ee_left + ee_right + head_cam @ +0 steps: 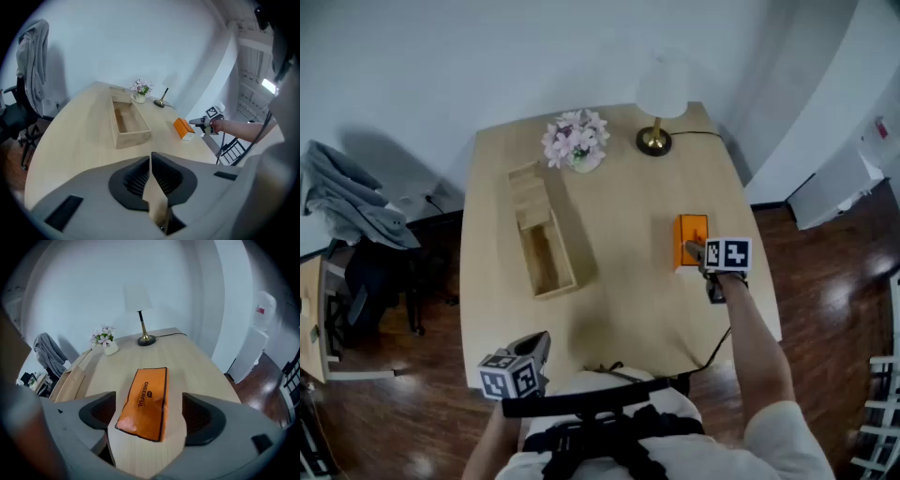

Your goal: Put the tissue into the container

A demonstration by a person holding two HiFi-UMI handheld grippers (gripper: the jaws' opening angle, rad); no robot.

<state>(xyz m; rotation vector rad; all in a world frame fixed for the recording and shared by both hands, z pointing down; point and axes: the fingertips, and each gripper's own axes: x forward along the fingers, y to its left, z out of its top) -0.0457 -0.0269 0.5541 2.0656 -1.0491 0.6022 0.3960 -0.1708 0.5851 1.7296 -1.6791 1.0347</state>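
A pale table holds an open wooden container on your left and an orange tissue pack lying flat on your right. Your right gripper stands wide open around the pack without pressing it. The pack looks light and soft, so squeeze its long sides gently. Your left gripper is closed and empty.

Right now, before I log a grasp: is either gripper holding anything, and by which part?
Nothing held. The right gripper is open, jaws either side of the tissue pack, not pressing it; the left gripper is shut, empty.
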